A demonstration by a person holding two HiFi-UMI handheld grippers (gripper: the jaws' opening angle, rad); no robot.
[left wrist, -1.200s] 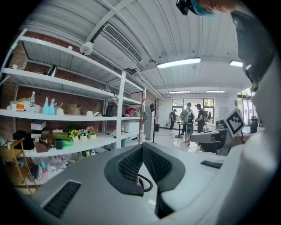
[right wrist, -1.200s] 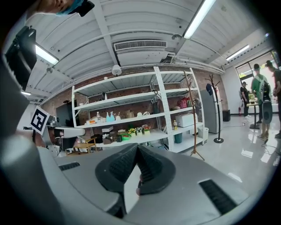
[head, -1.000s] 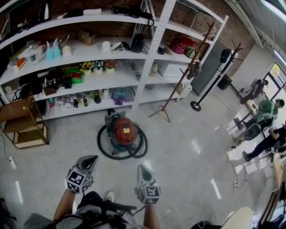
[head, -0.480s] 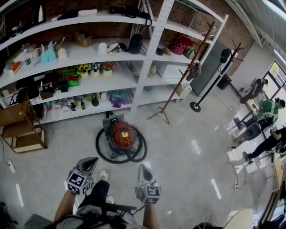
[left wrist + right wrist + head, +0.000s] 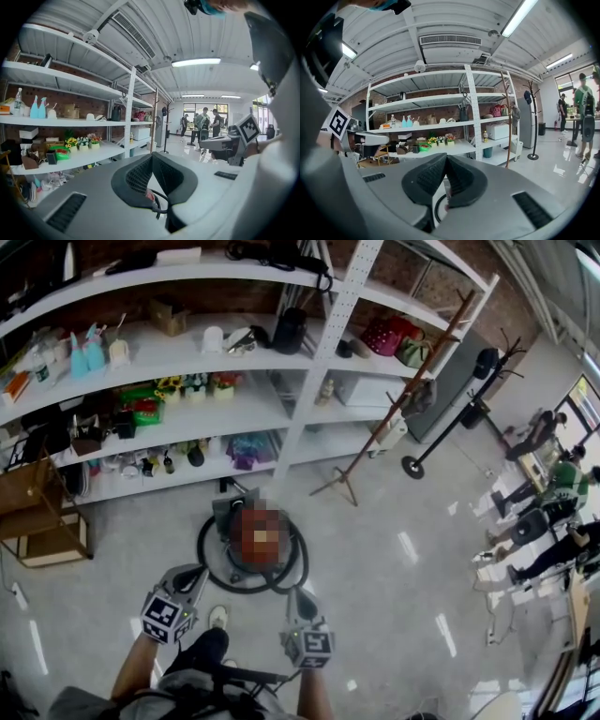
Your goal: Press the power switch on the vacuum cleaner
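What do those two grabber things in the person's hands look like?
Both the left gripper and right gripper are smooth grey shells that taper to a point, like beaks. Inside sit dark, bumpy pads. Each carries a cube printed with black-and-white square markers.

You hold two grippers, the left gripper (image 5: 195, 572) and the right gripper (image 5: 298, 592). On the floor you have one vacuum (image 5: 260, 538) and one hose (image 5: 234, 585) coiled round it. There is one rack (image 5: 323, 362) with four tiers. On it you can count two blue spray bottles (image 5: 77, 356) and three flower pots (image 5: 192, 383). You see two coat stands, one wooden stand (image 5: 380, 427) and one black stand (image 5: 455, 403), three people (image 5: 561, 486) at far right, and one of your shoes (image 5: 217, 617).
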